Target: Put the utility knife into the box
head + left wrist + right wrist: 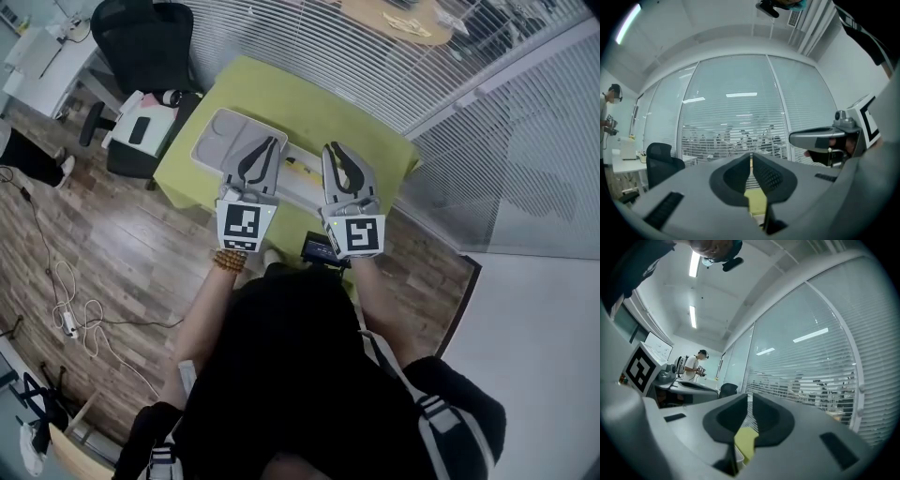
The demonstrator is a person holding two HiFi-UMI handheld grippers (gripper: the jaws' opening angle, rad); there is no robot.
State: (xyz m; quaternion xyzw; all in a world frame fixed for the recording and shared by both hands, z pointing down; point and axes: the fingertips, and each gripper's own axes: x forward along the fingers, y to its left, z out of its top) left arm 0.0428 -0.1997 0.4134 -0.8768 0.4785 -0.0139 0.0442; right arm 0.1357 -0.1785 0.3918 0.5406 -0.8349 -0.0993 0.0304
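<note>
In the head view a small yellow-green table (281, 103) carries a flat grey box (223, 139) at its left and a long white tray (302, 187) beside it. A yellow utility knife (302, 170) lies between my two grippers, partly hidden by them. My left gripper (269, 142) is held over the grey box's right edge, jaws shut and empty. My right gripper (333, 148) hovers to the right of the knife, its jaws together with nothing in them. Each gripper view looks level across the room: the left gripper (751, 155) and the right gripper (750, 397) hold nothing.
A black office chair (141, 42) and a stool with small items (141, 127) stand left of the table. Cables (75, 309) lie on the wood floor. A glass wall with blinds (487, 122) runs close behind and right. A black device (319, 248) sits at the table's near edge.
</note>
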